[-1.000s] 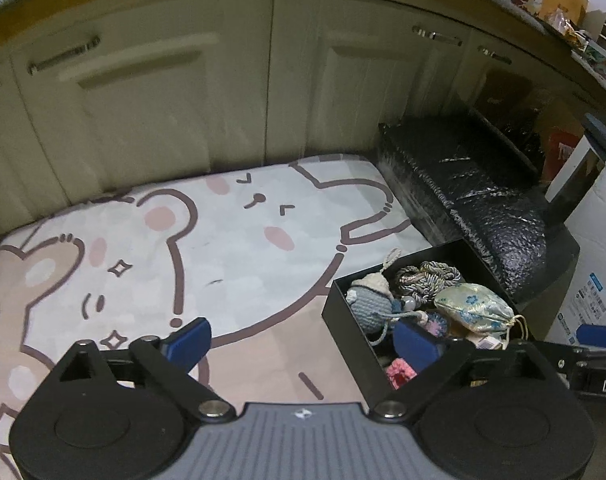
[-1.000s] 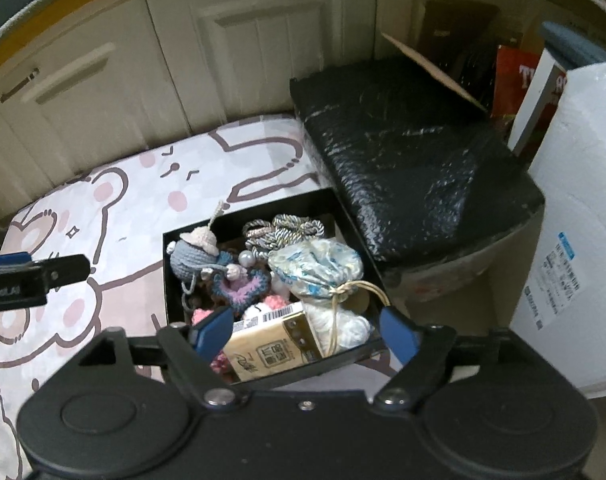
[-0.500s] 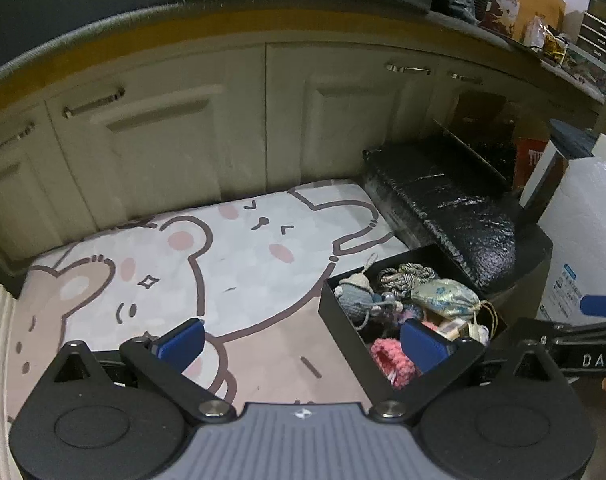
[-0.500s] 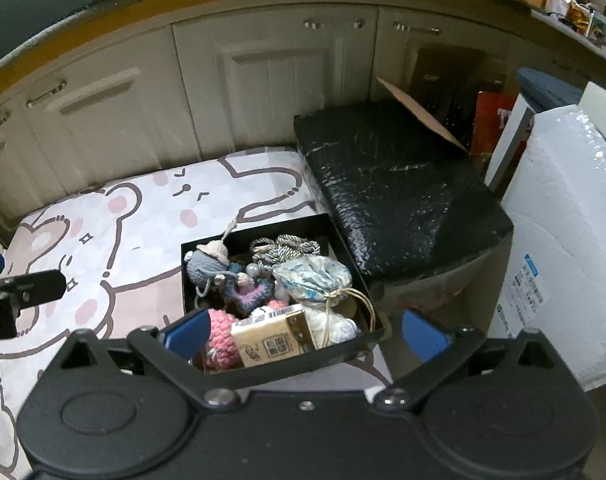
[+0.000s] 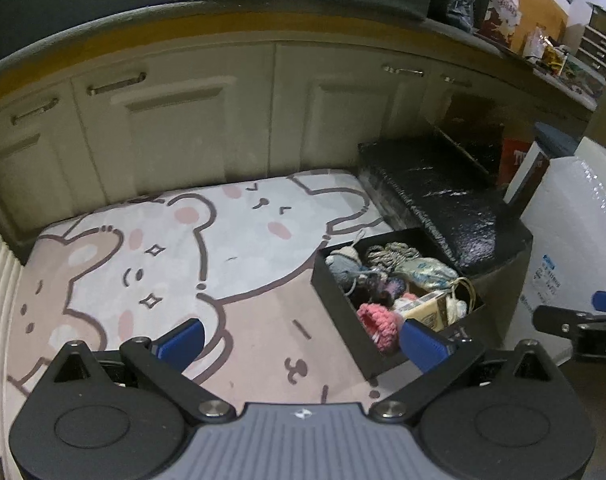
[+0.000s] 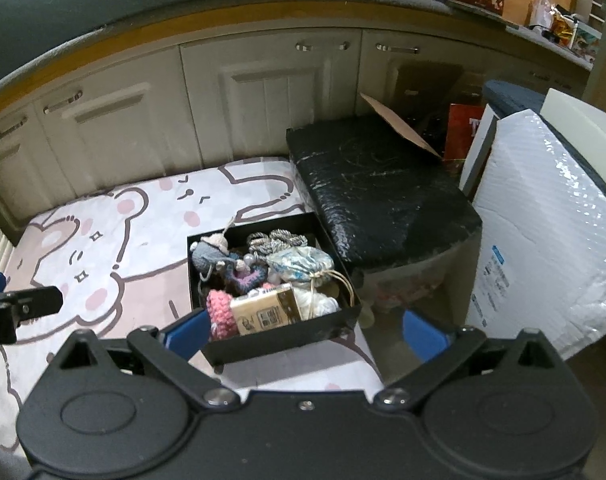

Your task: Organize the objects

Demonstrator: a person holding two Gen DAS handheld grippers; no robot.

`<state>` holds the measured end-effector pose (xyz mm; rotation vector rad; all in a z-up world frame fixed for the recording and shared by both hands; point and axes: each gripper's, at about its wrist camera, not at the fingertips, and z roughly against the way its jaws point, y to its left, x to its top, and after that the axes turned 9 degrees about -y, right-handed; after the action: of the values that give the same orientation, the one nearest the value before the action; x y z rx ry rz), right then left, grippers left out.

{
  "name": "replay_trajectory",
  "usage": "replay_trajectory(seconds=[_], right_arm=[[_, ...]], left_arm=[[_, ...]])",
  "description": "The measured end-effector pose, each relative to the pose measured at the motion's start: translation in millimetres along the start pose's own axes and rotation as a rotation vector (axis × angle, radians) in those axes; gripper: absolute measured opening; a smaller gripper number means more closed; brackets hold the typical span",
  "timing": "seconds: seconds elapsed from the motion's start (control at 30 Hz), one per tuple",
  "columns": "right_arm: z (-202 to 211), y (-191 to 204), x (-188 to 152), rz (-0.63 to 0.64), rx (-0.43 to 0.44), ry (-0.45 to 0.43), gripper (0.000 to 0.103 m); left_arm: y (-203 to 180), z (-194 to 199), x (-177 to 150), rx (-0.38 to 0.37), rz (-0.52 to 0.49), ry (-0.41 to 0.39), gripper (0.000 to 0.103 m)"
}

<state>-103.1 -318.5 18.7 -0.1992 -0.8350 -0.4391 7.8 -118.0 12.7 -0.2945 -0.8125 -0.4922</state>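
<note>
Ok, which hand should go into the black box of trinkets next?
Probably the right gripper: open, empty, with the black cardboard box between its fingertips. The left gripper, also open, faces mostly the cartoon bear mat.

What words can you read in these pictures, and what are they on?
"DA", cut off at the edge: right gripper.
"T", rest hidden: red box.
Blue-and-white label on the white parcel: too blurred.
Barcode print on the tan box: too small.
</note>
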Motion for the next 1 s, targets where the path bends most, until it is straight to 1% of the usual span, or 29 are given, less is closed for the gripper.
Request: replay_trajectory(seconds=[0.1, 0.3, 0.4, 0.57, 1.0], right_arm=[[8, 1, -7, 0.005, -0.007, 0.001, 0.103], [22, 2, -23, 0.007, -0.007, -0.005, 0.103], [27, 6, -29, 0.023, -0.026, -0.019, 0.103], [30, 11, -31, 0.044, -0.063, -0.049, 0.103], [28, 14, -31, 0.033, -0.044, -0.044, 0.103]], left_arm=[[-2, 7, -4, 0.028, -0.024, -0.018, 0.103], [-2, 18, -11, 0.045, -0.060, -0.049, 0.103], [-3, 19, -13, 0.046, -0.083, -0.042, 0.103], [-5, 18, -17, 0.043, -0.101, -0.026, 0.103], [1, 17, -21, 0.047, -0.088, -0.007, 0.103]])
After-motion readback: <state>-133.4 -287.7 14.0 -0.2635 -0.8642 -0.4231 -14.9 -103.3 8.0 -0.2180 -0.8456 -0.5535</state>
